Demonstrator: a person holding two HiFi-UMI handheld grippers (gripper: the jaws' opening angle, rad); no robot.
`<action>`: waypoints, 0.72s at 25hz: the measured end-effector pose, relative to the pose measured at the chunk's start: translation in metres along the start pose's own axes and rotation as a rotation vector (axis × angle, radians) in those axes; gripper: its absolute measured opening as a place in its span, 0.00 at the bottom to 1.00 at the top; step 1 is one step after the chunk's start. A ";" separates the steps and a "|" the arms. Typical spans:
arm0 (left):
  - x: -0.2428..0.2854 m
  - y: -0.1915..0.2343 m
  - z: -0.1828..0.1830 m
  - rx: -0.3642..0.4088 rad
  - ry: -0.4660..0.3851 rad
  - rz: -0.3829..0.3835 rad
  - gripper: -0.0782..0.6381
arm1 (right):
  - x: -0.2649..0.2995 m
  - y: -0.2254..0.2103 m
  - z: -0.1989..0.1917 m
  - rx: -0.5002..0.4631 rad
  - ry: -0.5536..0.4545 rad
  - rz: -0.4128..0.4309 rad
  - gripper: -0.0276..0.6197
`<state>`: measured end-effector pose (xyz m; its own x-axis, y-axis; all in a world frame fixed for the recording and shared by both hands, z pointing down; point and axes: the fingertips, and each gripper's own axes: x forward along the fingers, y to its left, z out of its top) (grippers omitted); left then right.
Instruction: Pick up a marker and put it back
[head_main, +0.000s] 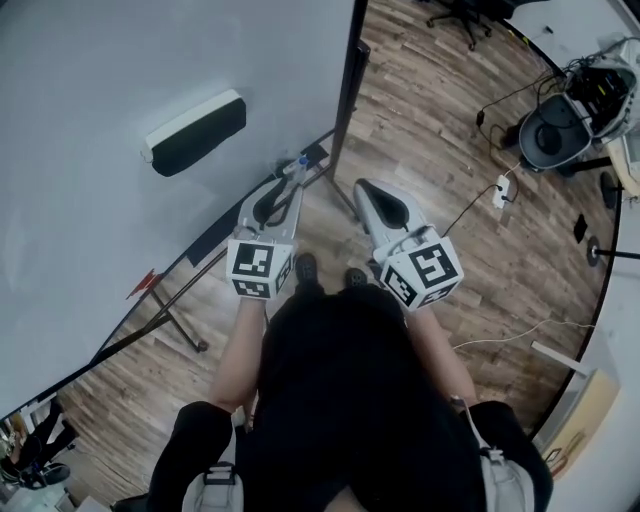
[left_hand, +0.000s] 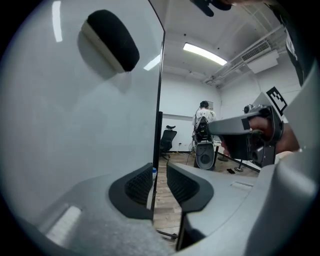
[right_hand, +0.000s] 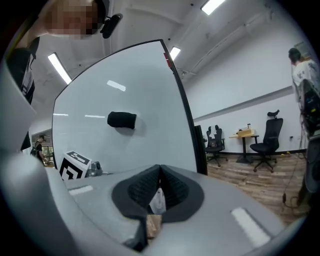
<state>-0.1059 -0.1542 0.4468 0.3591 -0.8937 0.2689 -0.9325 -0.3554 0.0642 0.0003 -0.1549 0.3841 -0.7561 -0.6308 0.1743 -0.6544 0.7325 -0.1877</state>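
A marker (head_main: 300, 166) with a white body and a blue cap shows just beyond the tips of my left gripper (head_main: 289, 186), at the lower right corner of the whiteboard (head_main: 110, 80). In the left gripper view the marker (left_hand: 153, 173) sits in the gap between the jaws, close to the left pad (left_hand: 139, 185); my left gripper (left_hand: 160, 182) stands open. My right gripper (head_main: 366, 192) is to its right, away from the board. Its pads meet at the tips, so the right gripper (right_hand: 159, 175) is shut. A pale patch shows in the slit below them; I cannot tell what it is.
A black eraser (head_main: 195, 132) clings to the board. The board's dark ledge (head_main: 215, 240) carries a small red thing (head_main: 142, 283). The stand's legs (head_main: 185, 330) cross the wooden floor. Cables and a power strip (head_main: 501, 190) lie right. Office chairs (right_hand: 265, 140) and a person (left_hand: 204, 117) are behind.
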 end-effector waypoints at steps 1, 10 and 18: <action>0.005 0.001 -0.003 0.004 0.007 -0.012 0.24 | 0.002 -0.001 0.001 -0.001 -0.004 -0.012 0.05; 0.036 0.012 -0.026 0.037 0.065 -0.087 0.27 | 0.010 0.005 -0.009 0.000 0.023 -0.078 0.05; 0.056 0.018 -0.042 0.067 0.105 -0.104 0.27 | 0.001 0.000 -0.020 0.017 0.058 -0.134 0.05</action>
<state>-0.1041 -0.1989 0.5030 0.4442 -0.8188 0.3637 -0.8847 -0.4650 0.0337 -0.0003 -0.1497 0.4037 -0.6607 -0.7062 0.2545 -0.7496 0.6383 -0.1750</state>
